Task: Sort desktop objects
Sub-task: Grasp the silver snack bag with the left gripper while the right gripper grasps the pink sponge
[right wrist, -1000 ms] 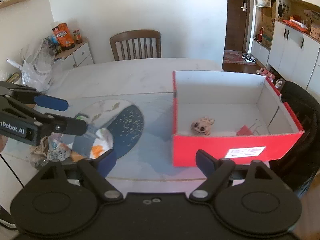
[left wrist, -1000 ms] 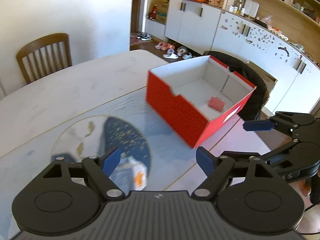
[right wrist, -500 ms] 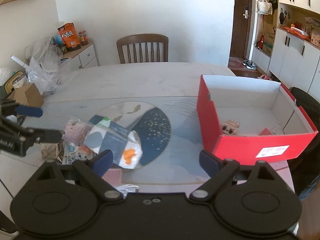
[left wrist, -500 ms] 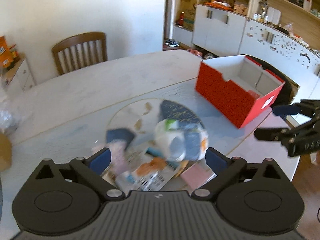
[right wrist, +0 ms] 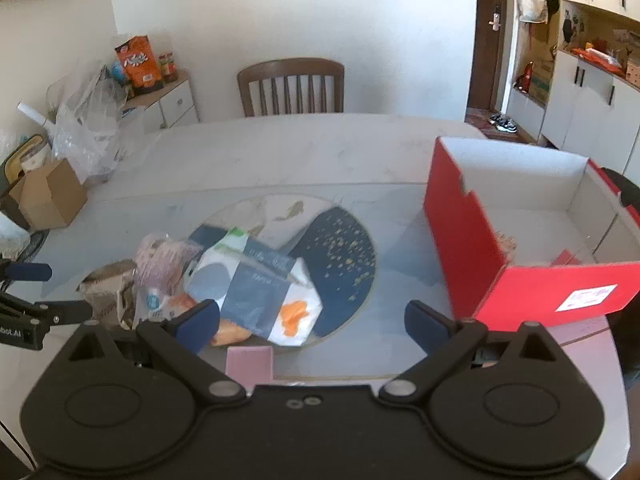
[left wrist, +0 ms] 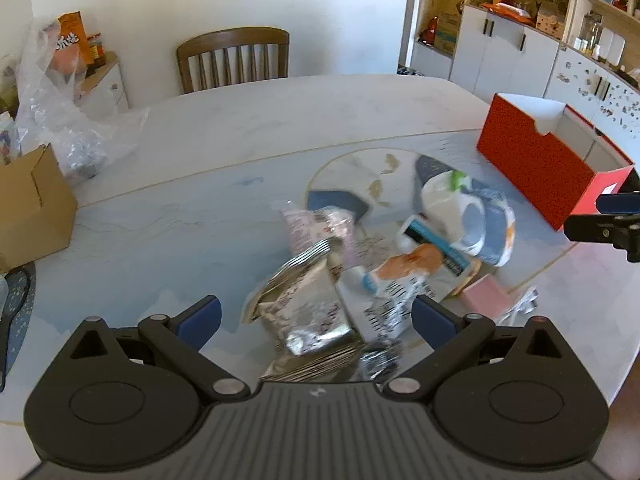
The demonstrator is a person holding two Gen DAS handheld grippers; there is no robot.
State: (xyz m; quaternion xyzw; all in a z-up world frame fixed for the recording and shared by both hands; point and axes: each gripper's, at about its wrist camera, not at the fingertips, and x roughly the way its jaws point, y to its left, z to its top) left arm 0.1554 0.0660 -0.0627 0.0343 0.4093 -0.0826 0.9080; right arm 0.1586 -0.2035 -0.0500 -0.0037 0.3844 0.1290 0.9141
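A heap of snack packets lies on the round mat: a silver foil packet (left wrist: pixel 304 304), a pink packet (left wrist: pixel 316 228), an orange-printed white packet (left wrist: pixel 400 280) and a white-and-blue pouch (left wrist: pixel 464 216) (right wrist: pixel 256 280). A pink block (left wrist: pixel 486 300) (right wrist: pixel 250 362) rests at the heap's near edge. My left gripper (left wrist: pixel 316 316) hangs open over the foil packet without touching it. My right gripper (right wrist: pixel 312 322), jaws still opening and empty, hovers above the pouch and block. The red box (right wrist: pixel 468 240) (left wrist: pixel 536 172) stands to the right, holding a small doll head (right wrist: pixel 506 246).
A cardboard box (left wrist: pixel 28 208) and a clear plastic bag (left wrist: pixel 60 120) sit on the table's left side. A wooden chair (right wrist: pixel 292 88) stands behind the far edge. White cabinets (left wrist: pixel 500 56) line the right wall. The table's rounded front edge is close on the right.
Both views have swung left, from the red box to the packet heap. Both grippers' jaws have widened. The left gripper has dropped lower over the packets.
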